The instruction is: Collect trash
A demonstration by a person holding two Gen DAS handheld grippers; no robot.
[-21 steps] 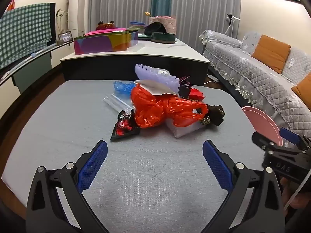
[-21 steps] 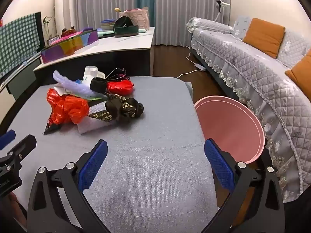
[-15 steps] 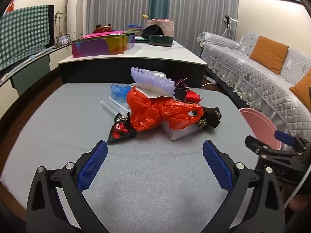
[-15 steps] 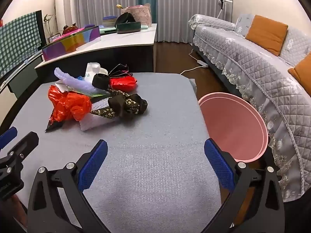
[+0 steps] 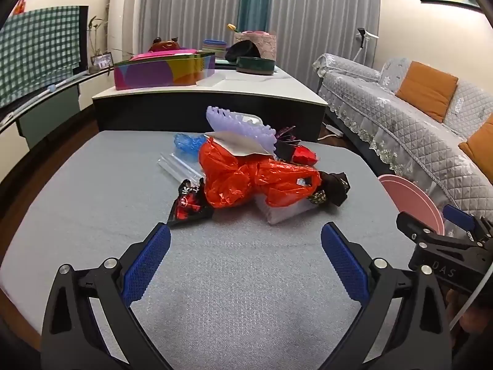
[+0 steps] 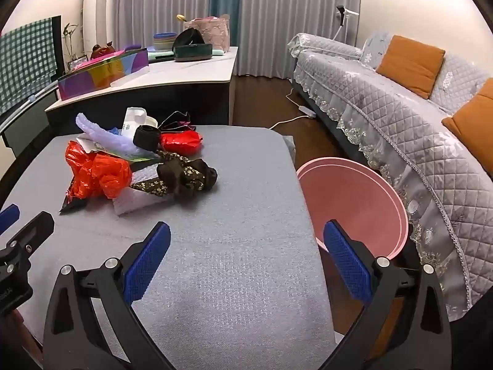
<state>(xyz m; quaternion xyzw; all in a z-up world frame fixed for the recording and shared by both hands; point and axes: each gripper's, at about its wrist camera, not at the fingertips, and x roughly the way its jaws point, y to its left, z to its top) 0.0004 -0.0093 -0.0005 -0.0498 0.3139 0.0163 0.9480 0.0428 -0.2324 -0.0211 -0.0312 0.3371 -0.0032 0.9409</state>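
Left gripper [image 5: 245, 251]: you hold it low in the left wrist view, its jaws spread wide with nothing between the blue pads, bare grey tabletop [image 5: 92, 197] under them.
Black-and-red wrapper [image 5: 189, 205]: the nearest scrap, just above your left pad in the left wrist view, touching the orange bag.
Clear plastic sleeve [image 5: 178, 166]: lies flat behind that wrapper, with a crumpled blue piece [image 5: 188, 145] just beyond it.
Orange plastic bag [image 5: 246, 178]: middle of the trash pile, centre of the frame, crumpled, lying partly over a white padded sheet [image 5: 283, 209].
Lilac scalloped piece [image 5: 240, 125]: sits on top of the pile behind the orange bag, a grey card under its edge.
Red foil wrapper [image 6: 181, 141]: far side of the pile, beside a black roll [image 6: 147, 137].
Dark floral fabric [image 6: 185, 177]: right end of the pile, resting against the padded sheet.
Right gripper [image 6: 246, 252]: you hold it at the lower centre of the right wrist view, jaws fully apart and empty, well short of the pile at the upper left.
Pink bin [image 6: 354, 191]: right of the tabletop's edge, below its level, beside the quilted sofa [image 6: 416, 141]; what shows of its inside is bare.
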